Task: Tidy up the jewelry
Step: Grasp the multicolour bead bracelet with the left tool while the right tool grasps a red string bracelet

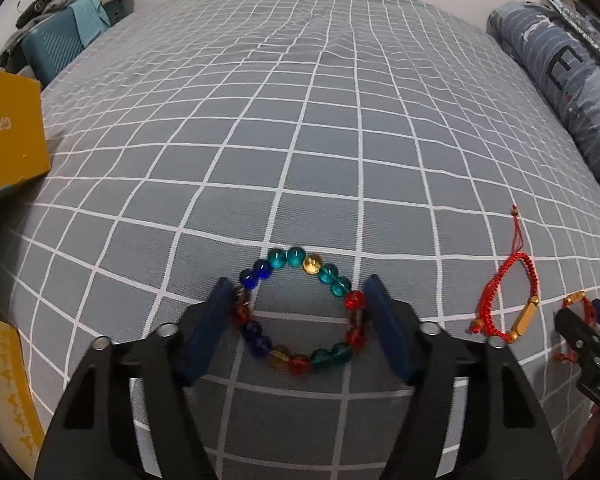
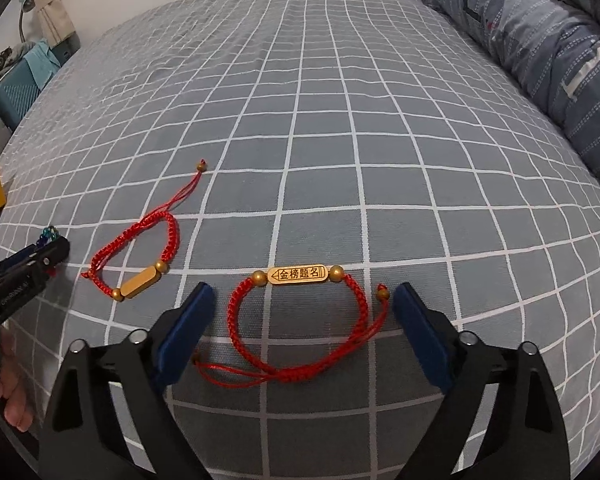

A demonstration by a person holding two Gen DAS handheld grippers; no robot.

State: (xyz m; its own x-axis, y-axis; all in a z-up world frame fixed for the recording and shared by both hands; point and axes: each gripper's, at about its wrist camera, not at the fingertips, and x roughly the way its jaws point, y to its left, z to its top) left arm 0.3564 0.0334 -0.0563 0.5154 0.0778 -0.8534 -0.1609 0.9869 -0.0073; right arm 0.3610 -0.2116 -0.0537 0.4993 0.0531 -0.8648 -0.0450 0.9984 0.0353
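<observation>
A bed (image 1: 340, 120) covered by a grey sheet with a white grid pattern was observed in both views; light wrinkling was noted toward its far end. A rolled blue-grey patterned quilt (image 1: 560, 80) was found along the right edge of the bed. A white wall was seen beyond the far end. At the far left, off the bed, a teal ribbed case (image 1: 52, 48) with cloth draped over it was recorded. A yellow cardboard box (image 1: 8, 136) was noted at the left edge of the bed.

A multicoloured glass-bead bracelet (image 1: 300, 308) lay flat on the sheet. The left hand-held gripper (image 1: 300, 300) was positioned over it, jaws apart, with the blue pads (image 1: 216, 328) at the two outer sides of the bead ring; whether the pads pressed on the beads could not be told.

A red braided bracelet with an inscribed gold plate (image 2: 298, 320) lay flat between the fingers of the right hand-held gripper (image 2: 300, 312), whose jaws stood wide and clear of the cord. A second red braided bracelet with a plain gold bar (image 2: 140, 256) lay between the other two pieces, touched by neither gripper.

A person's fingers (image 2: 8, 396) were seen at the lower left of the right wrist view, beneath the left tool.
</observation>
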